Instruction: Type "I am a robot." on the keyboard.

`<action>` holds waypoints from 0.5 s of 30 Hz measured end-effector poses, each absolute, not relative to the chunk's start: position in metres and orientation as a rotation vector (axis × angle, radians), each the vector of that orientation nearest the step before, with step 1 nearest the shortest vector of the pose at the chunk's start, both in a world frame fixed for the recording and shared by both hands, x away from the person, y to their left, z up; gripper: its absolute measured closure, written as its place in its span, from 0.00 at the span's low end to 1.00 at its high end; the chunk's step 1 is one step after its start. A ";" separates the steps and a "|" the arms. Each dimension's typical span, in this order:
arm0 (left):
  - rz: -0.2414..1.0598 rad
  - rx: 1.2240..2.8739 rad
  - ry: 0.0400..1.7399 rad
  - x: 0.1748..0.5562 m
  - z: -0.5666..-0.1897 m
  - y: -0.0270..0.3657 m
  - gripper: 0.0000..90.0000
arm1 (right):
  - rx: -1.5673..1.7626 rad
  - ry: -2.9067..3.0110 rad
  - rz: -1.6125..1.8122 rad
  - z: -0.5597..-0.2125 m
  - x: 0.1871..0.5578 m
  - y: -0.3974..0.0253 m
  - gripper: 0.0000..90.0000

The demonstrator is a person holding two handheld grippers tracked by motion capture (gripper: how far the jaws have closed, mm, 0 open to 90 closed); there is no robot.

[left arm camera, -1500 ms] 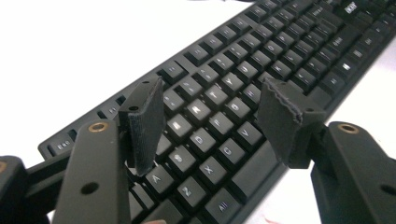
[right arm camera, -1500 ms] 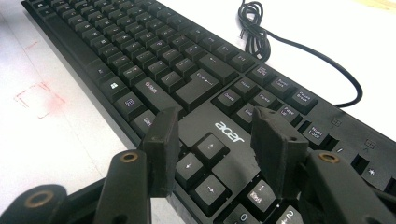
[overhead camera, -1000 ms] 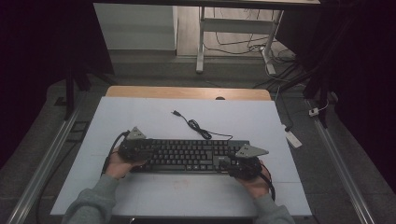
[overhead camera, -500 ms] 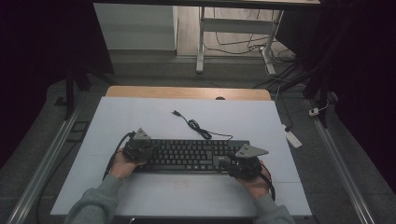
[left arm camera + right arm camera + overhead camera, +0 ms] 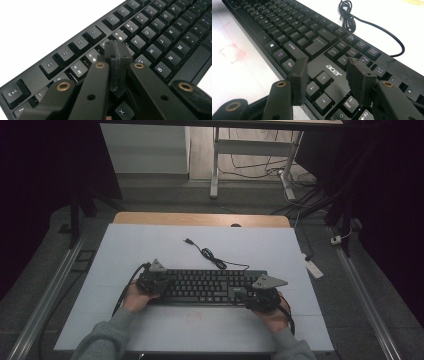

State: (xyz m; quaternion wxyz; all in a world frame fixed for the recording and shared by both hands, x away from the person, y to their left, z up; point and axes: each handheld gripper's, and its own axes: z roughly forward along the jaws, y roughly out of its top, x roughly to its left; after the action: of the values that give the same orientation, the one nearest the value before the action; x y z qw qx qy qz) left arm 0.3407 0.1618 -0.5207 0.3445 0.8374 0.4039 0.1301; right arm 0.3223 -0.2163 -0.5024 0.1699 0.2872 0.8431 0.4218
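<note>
White tabletop (image 5: 150,250), dim room beyond. Black keyboard (image 5: 210,286) lies near the front edge, its cable (image 5: 210,255) coiled just behind. Left tongs (image 5: 117,53) pressed together above the number row; right tongs (image 5: 328,75) spread wide over the arrow keys.

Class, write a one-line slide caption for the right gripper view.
Open right gripper poised over the arrow keys of a black Acer keyboard, its coiled cable behind.
</note>
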 end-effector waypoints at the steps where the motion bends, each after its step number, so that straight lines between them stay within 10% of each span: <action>1: 0.335 2.179 1.051 0.341 -0.521 0.162 0.99 | 0.816 2.396 1.198 -0.502 0.322 -0.216 0.58; 15: 0.314 2.057 1.039 0.330 -0.505 0.175 0.90 | 0.814 2.387 1.223 -0.501 0.322 -0.217 0.58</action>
State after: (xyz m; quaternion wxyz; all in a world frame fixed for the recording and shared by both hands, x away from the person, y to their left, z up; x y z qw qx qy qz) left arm 0.3303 0.1751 -0.5051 0.3968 0.8118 0.4100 0.1240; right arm 0.3218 -0.2168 -0.5008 0.1688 0.2862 0.8394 0.4301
